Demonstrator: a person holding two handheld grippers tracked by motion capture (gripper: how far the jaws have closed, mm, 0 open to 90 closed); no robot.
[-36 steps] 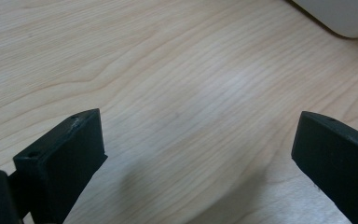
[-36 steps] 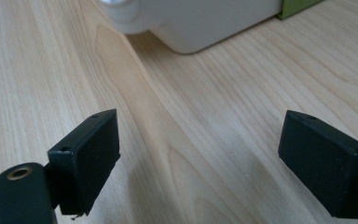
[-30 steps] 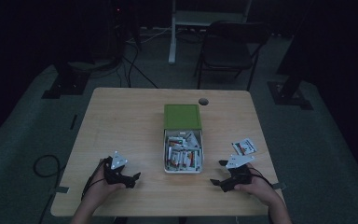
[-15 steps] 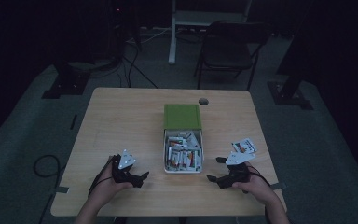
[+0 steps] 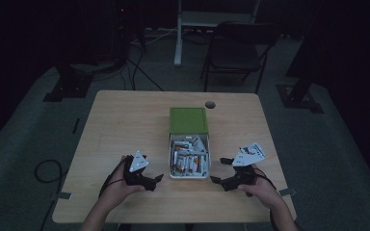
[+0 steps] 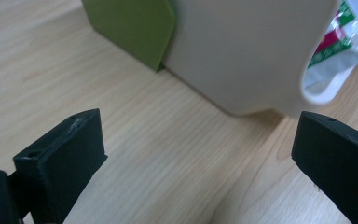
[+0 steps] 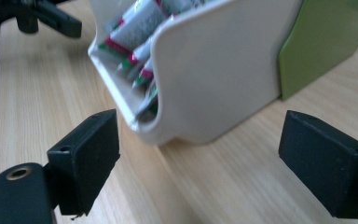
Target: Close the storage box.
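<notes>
A white box (image 5: 189,157) with a green lid part (image 5: 188,120) sits at the table's middle, holding several red, green and white packets (image 5: 190,161). My left gripper (image 5: 155,183) rests open just left of the box's near end. In the left gripper view the white box wall (image 6: 247,51) and green part (image 6: 130,28) stand close ahead of my open left gripper (image 6: 200,154). My right gripper (image 5: 219,171) stands open just right of the box. The right gripper view has the white box (image 7: 214,79), its packets (image 7: 140,28) and my right gripper (image 7: 200,163) with nothing between the jaws.
The wooden table (image 5: 125,125) has a small round hole (image 5: 210,104) near its far edge. A dark chair (image 5: 236,48) and cables (image 5: 139,62) lie on the floor beyond. The other gripper (image 7: 42,16) appears at the upper left of the right gripper view.
My left gripper has moved right, closer to the white box. The right gripper has barely moved.
</notes>
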